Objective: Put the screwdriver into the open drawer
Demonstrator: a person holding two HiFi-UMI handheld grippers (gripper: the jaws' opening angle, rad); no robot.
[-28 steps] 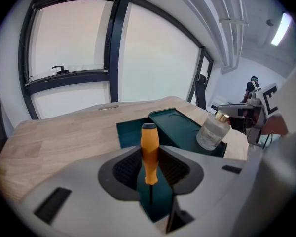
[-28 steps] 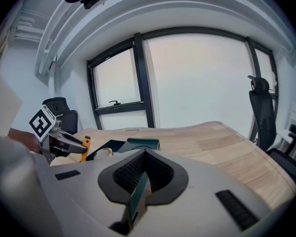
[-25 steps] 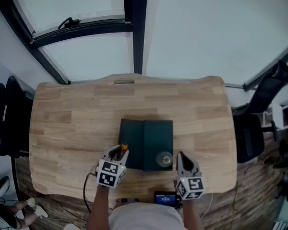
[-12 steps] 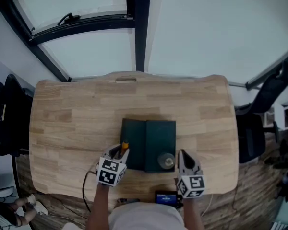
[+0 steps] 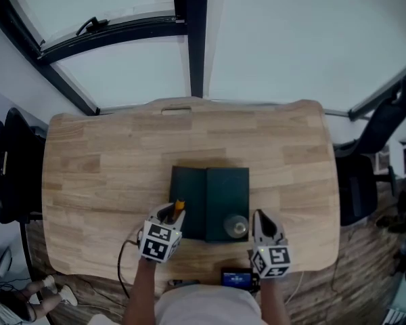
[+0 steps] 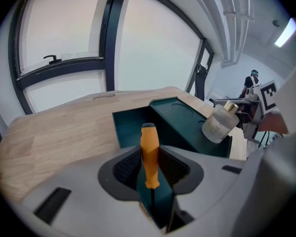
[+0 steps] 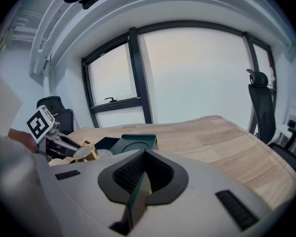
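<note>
Head view: left tongs [image 5: 172, 213] are seen over the light wooden bench [image 5: 88, 168], just beside the open drawer [image 5: 188, 196] of a dark green box [image 5: 227, 185]; right tongs [image 5: 260, 217] are near a gold-capped glass bottle [image 5: 235, 226]. Left gripper view: the orange-handled screwdriver [image 6: 149, 152] is clamped between the jaws, handle toward the drawer. Right gripper view: the jaws are pressed together, nothing held.

A light wooden surface [image 5: 101, 161] with rounded corners carries a dark green drawer box [image 5: 228, 185] near its front edge, about mid-width. The box's drawer [image 5: 188, 188] stands open on the left side.
</note>
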